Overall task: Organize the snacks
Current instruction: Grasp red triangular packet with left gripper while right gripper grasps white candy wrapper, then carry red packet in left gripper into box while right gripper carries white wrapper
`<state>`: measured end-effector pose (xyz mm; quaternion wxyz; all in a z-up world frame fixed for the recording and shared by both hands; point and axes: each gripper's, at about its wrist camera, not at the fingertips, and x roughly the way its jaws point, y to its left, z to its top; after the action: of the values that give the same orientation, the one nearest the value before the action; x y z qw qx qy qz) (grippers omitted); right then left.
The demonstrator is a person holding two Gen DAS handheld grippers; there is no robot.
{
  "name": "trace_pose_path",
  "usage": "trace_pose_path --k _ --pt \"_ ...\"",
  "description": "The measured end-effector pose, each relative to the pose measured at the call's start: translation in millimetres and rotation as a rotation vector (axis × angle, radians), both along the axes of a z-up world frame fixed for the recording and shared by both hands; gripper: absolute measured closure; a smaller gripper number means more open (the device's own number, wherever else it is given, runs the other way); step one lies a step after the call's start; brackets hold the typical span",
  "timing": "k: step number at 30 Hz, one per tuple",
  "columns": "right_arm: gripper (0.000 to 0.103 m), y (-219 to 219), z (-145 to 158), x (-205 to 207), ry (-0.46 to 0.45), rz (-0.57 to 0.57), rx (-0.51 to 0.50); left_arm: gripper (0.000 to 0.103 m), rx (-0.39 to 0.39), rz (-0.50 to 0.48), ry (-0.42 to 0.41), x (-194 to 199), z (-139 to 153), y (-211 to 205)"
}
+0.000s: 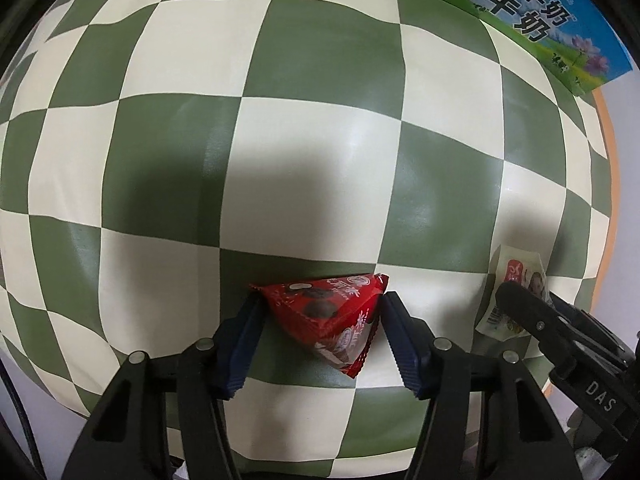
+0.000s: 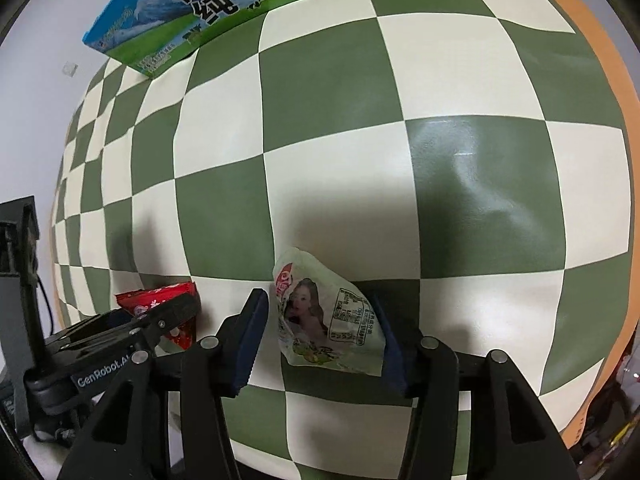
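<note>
Your left hand-held gripper (image 1: 320,312) clamped the red triangular snack packet (image 1: 328,316), your right hand-held gripper (image 2: 320,320) marked "GenRobot.AI" pinched the pale green snack packet (image 2: 332,328), both over the checkered tabletop (image 1: 320,140), milk carton (image 2: 240,4) reading "纯牛奶" at its far edge.

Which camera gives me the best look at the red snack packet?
The left wrist view: the red snack packet sits whole between the left gripper fingers. The right wrist view shows only its corner, behind that gripper's finger.
</note>
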<state>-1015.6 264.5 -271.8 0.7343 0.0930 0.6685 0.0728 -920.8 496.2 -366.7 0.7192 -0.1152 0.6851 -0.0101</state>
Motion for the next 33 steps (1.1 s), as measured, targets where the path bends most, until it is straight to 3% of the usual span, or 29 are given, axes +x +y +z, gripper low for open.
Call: trace_pose_path --k 9,16,21,24,28,33 --pt "0.057 9 2 -3 -0.045 0.039 -0.058 0.052 0.028 -0.009 -0.034 -3 11 -13" --pt "0.059 0 22 -6 -0.073 0.024 0.002 0.053 -0.036 0.002 -0.075 -9 41 -19" --pt "0.059 -4 45 -7 -0.104 0.020 0.055 0.060 -0.090 -0.016 -0.140 5 80 -29" --pt "0.059 -5 66 -4 -0.140 0.026 0.080 0.060 -0.096 -0.058 -0.168 24 87 -26" --pt "0.059 -8 82 8 -0.174 0.037 0.073 0.056 -0.136 -0.102 -0.113 49 64 -24" --pt "0.059 -11 60 23 -0.122 0.026 0.042 0.051 -0.150 -0.104 0.016 76 10 -11"
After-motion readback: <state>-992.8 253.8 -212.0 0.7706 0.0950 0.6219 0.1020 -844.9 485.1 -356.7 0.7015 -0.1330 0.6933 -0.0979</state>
